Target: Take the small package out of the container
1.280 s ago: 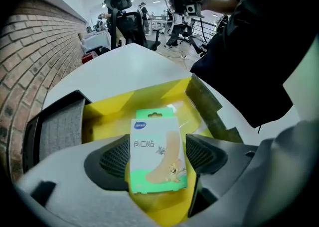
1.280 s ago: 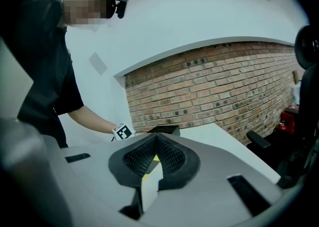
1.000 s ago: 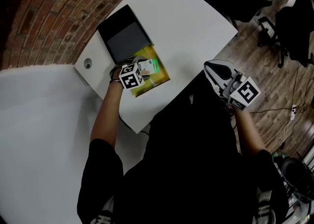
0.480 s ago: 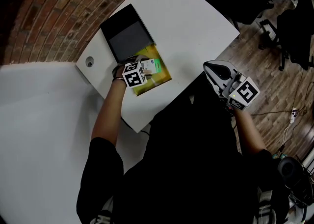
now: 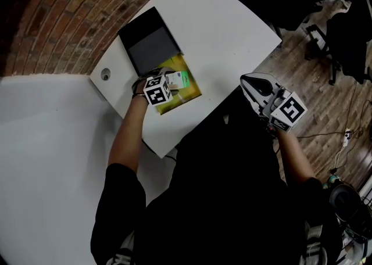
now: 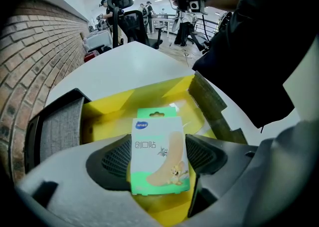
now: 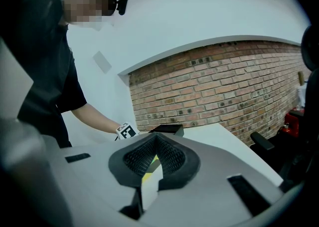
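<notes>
Small package (image 6: 159, 156), a flat white-and-green box with a cartoon printed on its face, sat squarely between the jaws of my left gripper (image 6: 159, 160). Both dark ribbed pads (image 6: 112, 160) pressed on its long side edges, so that gripper was clamped on it. Its face pointed up at the camera and its top edge pointed away from me, past the jaw tips.

Directly beneath and beyond those jaws lay the container (image 6: 149, 96), open, with a bright yellow inside. The package was over that yellow floor, within the walls; I could not tell whether its underside touched the floor. A brownish flap (image 6: 212, 104) of the container stood to the right of the jaws. To their left was the black lid (image 6: 60, 131) with a grey lining, lying flat and touching the container's far end.

All this rested on a white table (image 5: 226, 25) beside a brick wall (image 7: 224, 81).

My right gripper (image 7: 154, 159) was held off the table's near edge, well apart from the container. Its jaws were closed, pads meeting at the tips with nothing held between them, and they pointed back toward the table and my left hand (image 7: 107, 126).
</notes>
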A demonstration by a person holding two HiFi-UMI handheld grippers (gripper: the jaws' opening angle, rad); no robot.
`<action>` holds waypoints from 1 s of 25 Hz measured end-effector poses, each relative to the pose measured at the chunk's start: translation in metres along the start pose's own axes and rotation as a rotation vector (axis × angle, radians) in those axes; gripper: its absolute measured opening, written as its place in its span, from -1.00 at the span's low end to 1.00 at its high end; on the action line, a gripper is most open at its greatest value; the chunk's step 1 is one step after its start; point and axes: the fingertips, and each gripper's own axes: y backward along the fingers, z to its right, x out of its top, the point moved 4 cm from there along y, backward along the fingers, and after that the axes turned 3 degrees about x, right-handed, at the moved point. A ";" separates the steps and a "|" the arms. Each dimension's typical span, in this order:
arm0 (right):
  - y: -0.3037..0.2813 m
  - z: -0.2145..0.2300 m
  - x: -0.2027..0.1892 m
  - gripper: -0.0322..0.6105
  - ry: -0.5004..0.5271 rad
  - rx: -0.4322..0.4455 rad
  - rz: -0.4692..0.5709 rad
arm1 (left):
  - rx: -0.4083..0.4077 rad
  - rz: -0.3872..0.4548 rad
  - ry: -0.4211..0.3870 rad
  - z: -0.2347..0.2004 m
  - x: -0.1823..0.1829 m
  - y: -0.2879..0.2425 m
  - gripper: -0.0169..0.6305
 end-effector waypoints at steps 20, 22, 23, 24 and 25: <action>-0.006 -0.009 0.010 -0.88 0.040 0.027 0.041 | 0.076 0.185 0.096 0.003 0.016 0.059 0.09; -0.007 -0.010 0.009 -0.89 0.048 0.031 0.045 | 0.099 0.220 0.103 0.002 0.024 0.073 0.09; -0.008 -0.010 0.010 -0.89 0.048 0.031 0.044 | 0.111 0.235 0.102 0.002 0.028 0.080 0.09; -0.008 -0.010 0.009 -0.89 0.047 0.028 0.036 | 0.123 0.252 0.102 0.001 0.032 0.086 0.09; -0.008 -0.011 0.008 -0.89 0.048 0.025 0.026 | 0.135 0.272 0.104 0.001 0.036 0.093 0.09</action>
